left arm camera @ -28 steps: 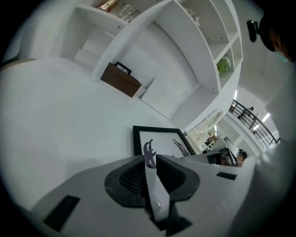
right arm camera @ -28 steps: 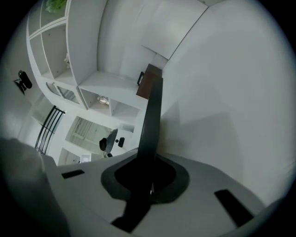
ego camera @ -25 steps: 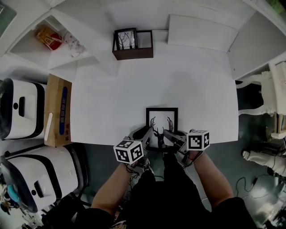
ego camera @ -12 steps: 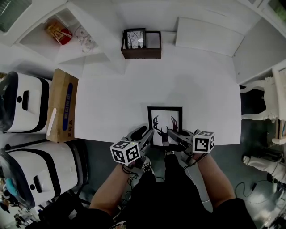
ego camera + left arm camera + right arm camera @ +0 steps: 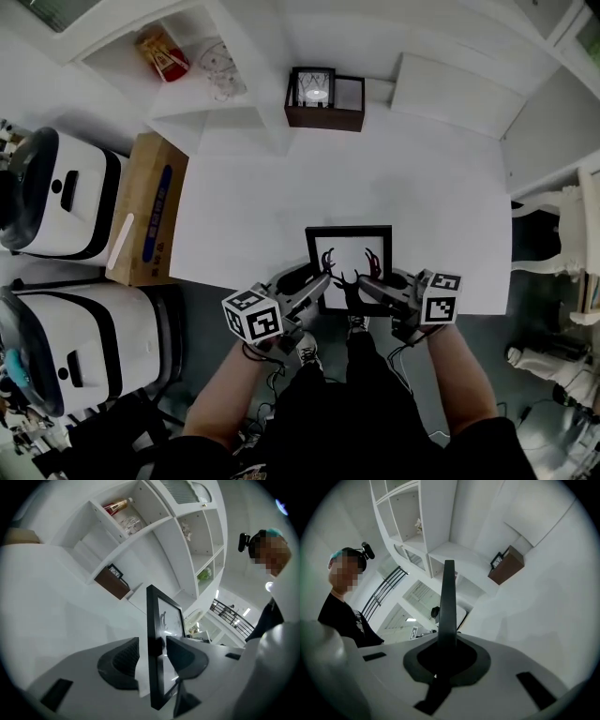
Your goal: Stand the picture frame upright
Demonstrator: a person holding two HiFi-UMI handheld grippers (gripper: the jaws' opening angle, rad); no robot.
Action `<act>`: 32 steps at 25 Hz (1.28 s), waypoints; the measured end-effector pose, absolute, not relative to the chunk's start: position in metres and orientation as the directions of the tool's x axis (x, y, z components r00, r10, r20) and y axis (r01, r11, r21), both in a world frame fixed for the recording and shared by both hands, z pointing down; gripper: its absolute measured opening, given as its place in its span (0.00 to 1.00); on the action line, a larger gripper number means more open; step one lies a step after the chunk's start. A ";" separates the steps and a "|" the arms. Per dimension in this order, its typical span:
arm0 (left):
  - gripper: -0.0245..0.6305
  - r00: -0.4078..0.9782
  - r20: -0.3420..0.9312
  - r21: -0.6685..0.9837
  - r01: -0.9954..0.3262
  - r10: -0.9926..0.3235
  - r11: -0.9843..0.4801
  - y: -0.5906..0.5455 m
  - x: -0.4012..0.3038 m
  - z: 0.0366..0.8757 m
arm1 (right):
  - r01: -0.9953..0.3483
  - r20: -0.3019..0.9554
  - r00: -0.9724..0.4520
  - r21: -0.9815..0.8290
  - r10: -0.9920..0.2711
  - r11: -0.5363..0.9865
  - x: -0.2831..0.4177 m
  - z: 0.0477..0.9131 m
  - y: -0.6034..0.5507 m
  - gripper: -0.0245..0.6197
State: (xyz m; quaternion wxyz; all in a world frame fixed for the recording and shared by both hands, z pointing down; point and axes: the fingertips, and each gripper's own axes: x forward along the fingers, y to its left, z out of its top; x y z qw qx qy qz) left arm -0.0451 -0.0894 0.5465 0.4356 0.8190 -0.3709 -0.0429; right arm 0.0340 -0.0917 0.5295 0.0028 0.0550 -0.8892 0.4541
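At the 6 o'clock edge of the white table (image 5: 262, 206), the picture frame (image 5: 349, 246) with its antlered-deer print is gripped along its near side. At its 7 o'clock corner the left gripper (image 5: 317, 281) is seen with its jaws opening; the frame's edge is between them, and a gap is left beside one pad. At 5 o'clock the right gripper (image 5: 367, 284) is pinched tight on the frame's edge. Farther off, at 12 o'clock, a brown box (image 5: 325, 112) is set on the table.
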 end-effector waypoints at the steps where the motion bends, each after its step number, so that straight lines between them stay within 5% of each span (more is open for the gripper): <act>1: 0.32 0.735 0.232 0.746 -0.555 -0.638 -0.368 -0.086 -0.046 0.539 | -0.079 0.042 -0.996 -0.800 -0.076 0.594 0.030 0.524 -0.090 0.05; 15: 0.19 0.812 0.082 0.664 -0.477 -0.578 -0.576 -0.036 -0.078 0.453 | 0.145 -0.066 -0.988 -0.698 0.138 0.701 -0.028 0.451 -0.046 0.05; 32: 0.11 0.836 0.065 0.528 -0.492 -0.545 -0.692 0.026 -0.134 0.401 | 0.160 -0.045 -0.985 -0.575 0.165 0.802 -0.089 0.410 0.009 0.06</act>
